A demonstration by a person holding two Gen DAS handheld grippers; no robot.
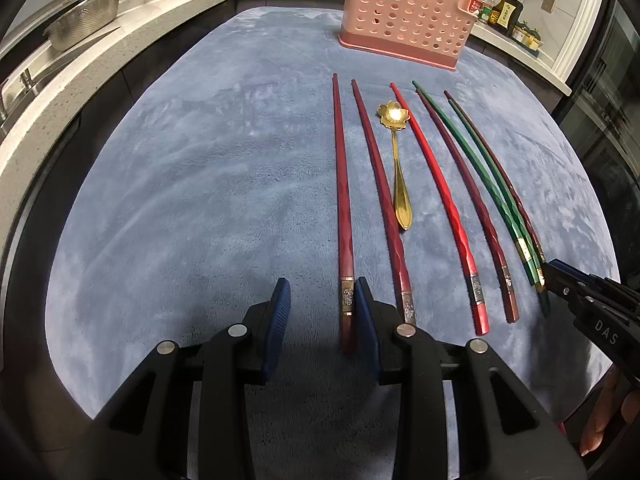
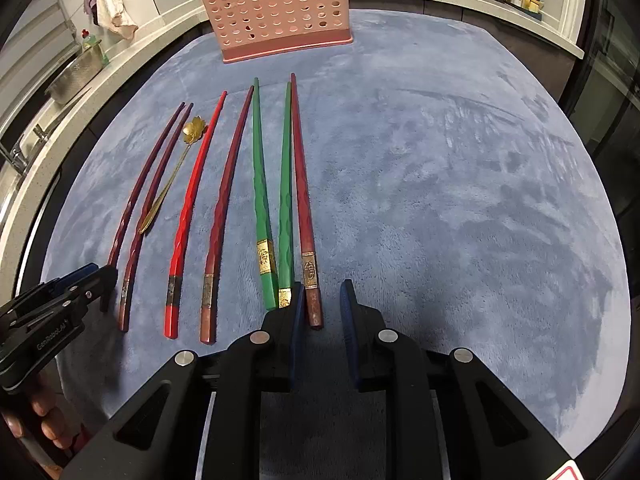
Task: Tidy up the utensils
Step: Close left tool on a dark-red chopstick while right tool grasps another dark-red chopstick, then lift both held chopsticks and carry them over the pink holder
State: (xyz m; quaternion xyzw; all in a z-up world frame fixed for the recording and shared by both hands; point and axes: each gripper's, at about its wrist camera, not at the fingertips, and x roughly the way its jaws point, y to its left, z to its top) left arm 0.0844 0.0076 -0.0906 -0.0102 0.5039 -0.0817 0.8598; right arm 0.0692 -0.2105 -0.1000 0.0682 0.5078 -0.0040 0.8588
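Chopsticks (image 2: 260, 184) and a gold spoon (image 1: 398, 168) lie in a row on the blue mat (image 1: 200, 200), none lifted yet; my left gripper (image 1: 322, 312) stands apart, the outermost dark red chopstick (image 1: 342, 200) between its pads; my right gripper (image 2: 322, 300) stands apart around the rightmost red chopstick (image 2: 302, 200); next I must close squarely and carry to the pink basket (image 2: 276, 12) beyond.
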